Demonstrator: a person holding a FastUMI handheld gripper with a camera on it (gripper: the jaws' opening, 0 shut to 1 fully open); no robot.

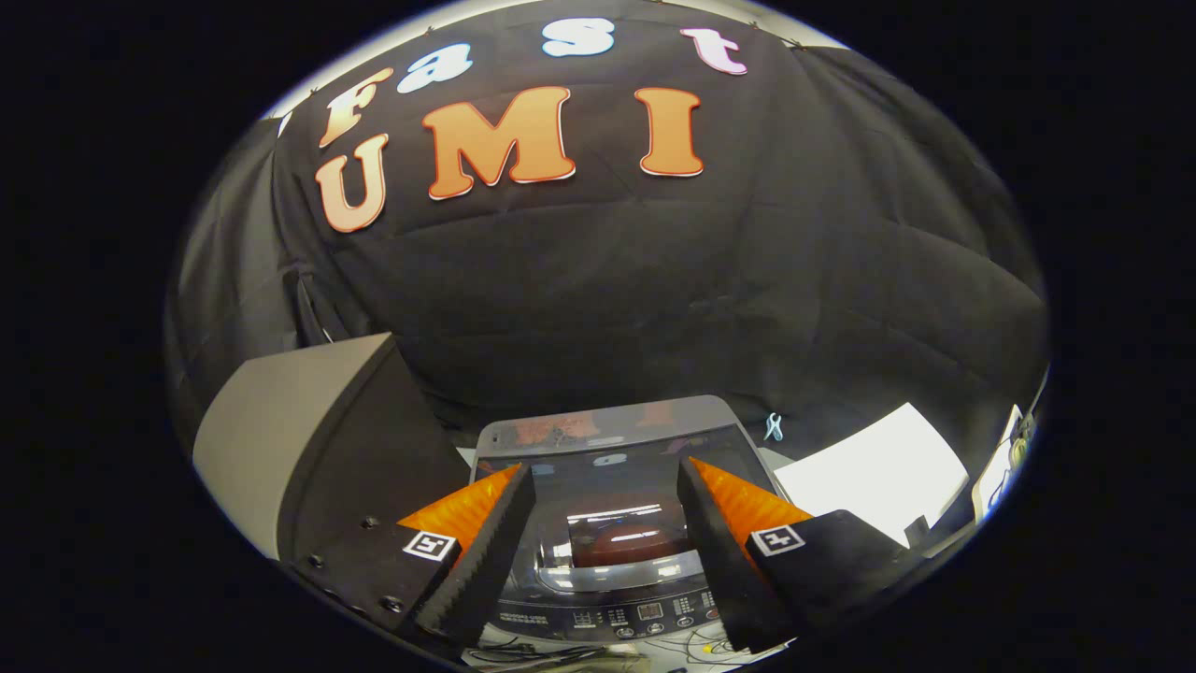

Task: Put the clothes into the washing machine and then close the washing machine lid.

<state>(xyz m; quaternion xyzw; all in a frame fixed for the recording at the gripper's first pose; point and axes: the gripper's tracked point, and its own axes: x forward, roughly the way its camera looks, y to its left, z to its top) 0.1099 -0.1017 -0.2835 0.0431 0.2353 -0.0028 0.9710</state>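
Ribbed pads line the two fingers of the gripper (607, 486), which stand well apart with nothing between them, poised above the washing machine (607, 523). Just below the fingertips lies the machine's control panel (645, 617), and between the fingers shows its glass lid (612, 537), which looks closed and flat, a reddish shape dimly visible under it that may be clothes in the drum, though reflections make that unsure. Beyond the lid is the grey rear edge of the machine, and left of it a tall grey box (290, 439) stands close beside the gripper. To the right lies a white sheet (878, 467) on what seems a desk. If the lid is not fully seated, pressing it off-centre could let the fingers slide on the smooth glass; coming down too near could also strike the panel buttons
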